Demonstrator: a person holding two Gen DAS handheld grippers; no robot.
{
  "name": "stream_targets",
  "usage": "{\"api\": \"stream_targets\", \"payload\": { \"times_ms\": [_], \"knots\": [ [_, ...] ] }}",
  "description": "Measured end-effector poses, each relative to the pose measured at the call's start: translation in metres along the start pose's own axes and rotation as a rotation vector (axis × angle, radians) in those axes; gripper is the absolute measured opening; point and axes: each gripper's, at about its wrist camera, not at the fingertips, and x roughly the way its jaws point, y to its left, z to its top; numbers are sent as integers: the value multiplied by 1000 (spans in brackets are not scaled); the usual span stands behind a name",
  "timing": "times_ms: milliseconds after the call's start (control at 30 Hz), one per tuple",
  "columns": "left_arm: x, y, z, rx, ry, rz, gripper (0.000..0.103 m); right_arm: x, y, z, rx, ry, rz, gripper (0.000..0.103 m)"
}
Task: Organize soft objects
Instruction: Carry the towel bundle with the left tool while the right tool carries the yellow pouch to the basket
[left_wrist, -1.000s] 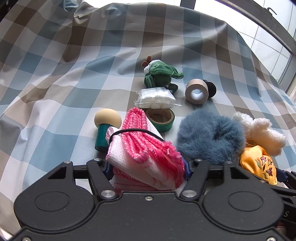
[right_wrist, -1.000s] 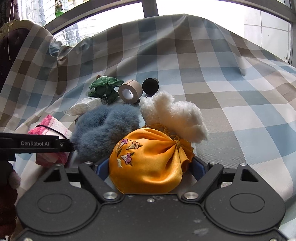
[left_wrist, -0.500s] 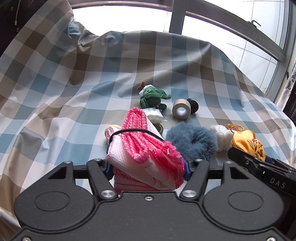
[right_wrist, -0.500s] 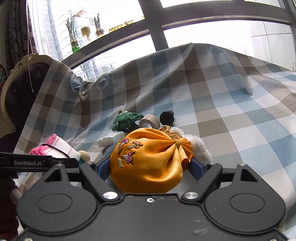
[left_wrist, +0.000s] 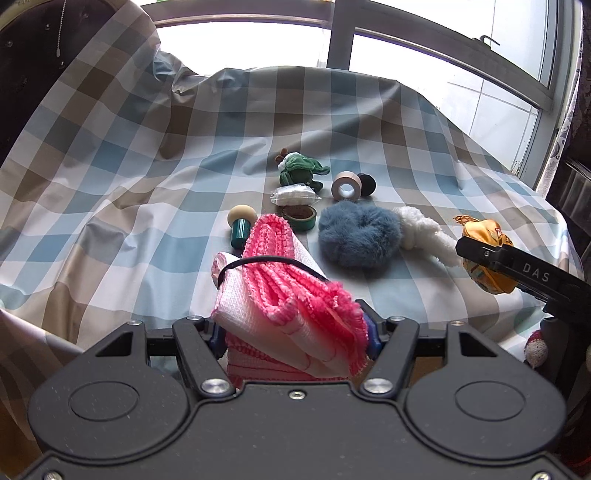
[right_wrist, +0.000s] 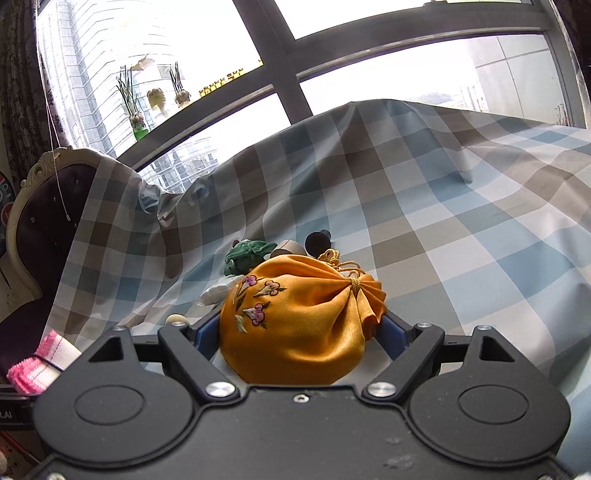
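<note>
Two soft things are in hand at once: the left gripper (left_wrist: 293, 339) is clamped narrow on a pink-and-white cloth bundle (left_wrist: 284, 295), and the right gripper (right_wrist: 299, 336) holds a yellow embroidered pouch (right_wrist: 299, 317) across its belly, jaws wide. Both loads hang clear of the checked cloth (left_wrist: 129, 192). This looks like the carrying step; next each needs a chosen spot to be set down and released (no bin or tray shows). The bundle's long axis runs forward, away from the left tongs, banded end ahead. The pouch lies crosswise, its tied neck toward the right finger.
</note>
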Motion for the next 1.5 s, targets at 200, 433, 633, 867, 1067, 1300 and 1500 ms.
{"api": "stream_targets", "payload": {
  "times_ms": [200, 433, 633, 867, 1067, 1300, 1500],
  "knots": [
    [-10, 1, -19, -35, 33, -21, 61, -38, -17, -25, 130, 33, -52, 84],
    [-20, 0, -39, -41, 60, -12, 61, -71, -9, -45, 89, 87, -97, 84],
    [-27, 3, -55, -74, 94, -33, 61, -96, 20, -59, -31, 134, -92, 84],
    [-35, 3, -68, -87, 117, -42, 61, -122, 54, -78, -188, 184, -71, 84],
    [-39, 7, -78, -114, 136, -42, 61, -144, 78, -87, -315, 200, -56, 84],
    [-46, 7, -86, -120, 151, -23, 61, -158, 94, -89, -376, 192, -82, 84],
    [-45, 10, -86, -132, 170, -10, 61, -156, 93, -75, -330, 255, -136, 84]
  ]
}}
